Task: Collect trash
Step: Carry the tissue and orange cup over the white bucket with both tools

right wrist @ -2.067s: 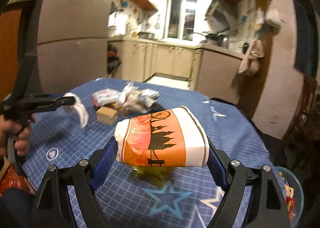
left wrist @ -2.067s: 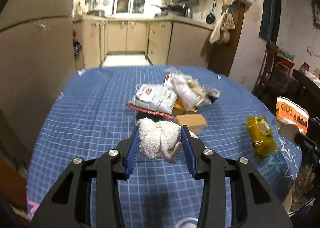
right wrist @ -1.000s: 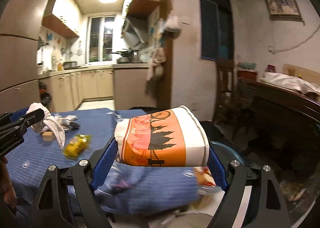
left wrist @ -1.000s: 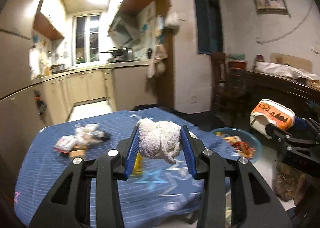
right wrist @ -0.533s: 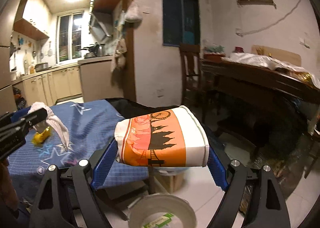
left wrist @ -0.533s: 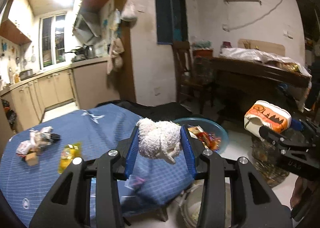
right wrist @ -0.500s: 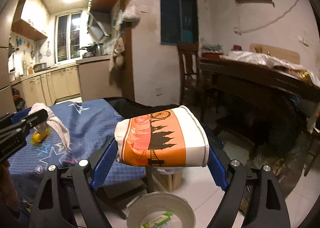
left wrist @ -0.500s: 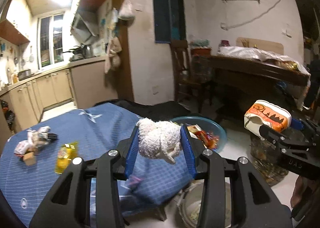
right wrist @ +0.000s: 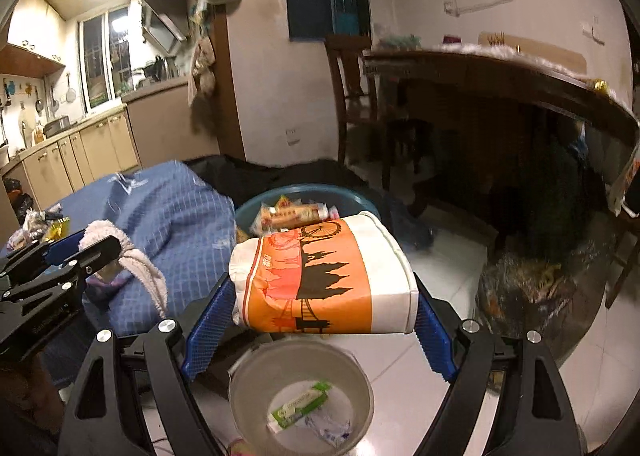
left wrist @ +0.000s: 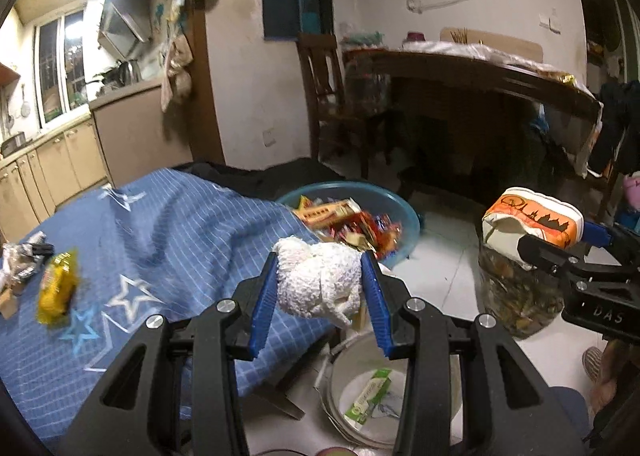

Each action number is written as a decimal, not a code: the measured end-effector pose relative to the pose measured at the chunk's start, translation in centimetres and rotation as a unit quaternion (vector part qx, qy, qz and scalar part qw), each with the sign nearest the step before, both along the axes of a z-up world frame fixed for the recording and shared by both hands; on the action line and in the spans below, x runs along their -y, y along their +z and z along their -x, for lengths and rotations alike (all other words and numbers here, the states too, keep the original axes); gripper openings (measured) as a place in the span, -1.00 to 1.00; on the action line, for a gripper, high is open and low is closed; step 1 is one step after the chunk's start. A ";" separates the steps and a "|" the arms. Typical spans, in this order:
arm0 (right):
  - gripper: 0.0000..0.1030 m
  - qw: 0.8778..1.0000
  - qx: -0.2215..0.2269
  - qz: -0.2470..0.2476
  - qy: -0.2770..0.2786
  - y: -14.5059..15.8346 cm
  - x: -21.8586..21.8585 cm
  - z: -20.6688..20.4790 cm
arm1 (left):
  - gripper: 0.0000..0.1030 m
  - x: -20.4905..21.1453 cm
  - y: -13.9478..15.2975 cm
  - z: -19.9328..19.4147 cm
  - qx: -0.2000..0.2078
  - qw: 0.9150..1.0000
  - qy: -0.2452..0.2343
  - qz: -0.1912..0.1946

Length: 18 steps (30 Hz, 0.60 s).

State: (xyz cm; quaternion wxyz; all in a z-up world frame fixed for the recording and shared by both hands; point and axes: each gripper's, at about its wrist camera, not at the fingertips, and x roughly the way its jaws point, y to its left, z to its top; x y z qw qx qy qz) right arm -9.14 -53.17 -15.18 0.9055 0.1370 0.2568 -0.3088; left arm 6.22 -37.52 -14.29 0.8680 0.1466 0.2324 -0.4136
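My left gripper (left wrist: 320, 292) is shut on a white crumpled cloth wad (left wrist: 318, 282), held in the air past the table's edge; it shows at the left of the right wrist view (right wrist: 120, 252). My right gripper (right wrist: 304, 304) is shut on a squashed orange-and-white paper cup (right wrist: 324, 276), also seen at the right of the left wrist view (left wrist: 532, 220). A round bin (right wrist: 240, 384) on the floor lies right below both grippers and holds a green-and-white carton (right wrist: 300, 404); the left wrist view shows the bin (left wrist: 332, 384) too.
The blue checked tablecloth (left wrist: 160, 240) carries a yellow packet (left wrist: 58, 288) and more wrappers at the far left. A blue basin (left wrist: 404, 212) of wrappers sits by the table. A sack of scraps (left wrist: 516, 296) stands on the floor. A dark table and chair stand behind.
Both grippers have swung right, away from the table, and tilted down. The floor bin has come in under them. Both holds are unchanged.
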 end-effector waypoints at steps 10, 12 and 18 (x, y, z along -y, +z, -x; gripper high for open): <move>0.61 0.992 -0.082 -0.098 0.013 -7.6 3.1 -1.3 | -0.24 4.2 -6.4 0.0 -0.061 0.995 -0.033 -0.067; 0.61 0.989 -0.094 -0.111 0.017 -8.9 3.2 -1.9 | -0.24 4.9 -8.0 -0.2 -0.073 0.994 -0.035 -0.080; 0.61 0.977 -0.133 -0.161 0.031 -13.2 4.2 -3.0 | -0.24 6.3 -12.3 -0.9 -0.100 0.987 -0.032 -0.121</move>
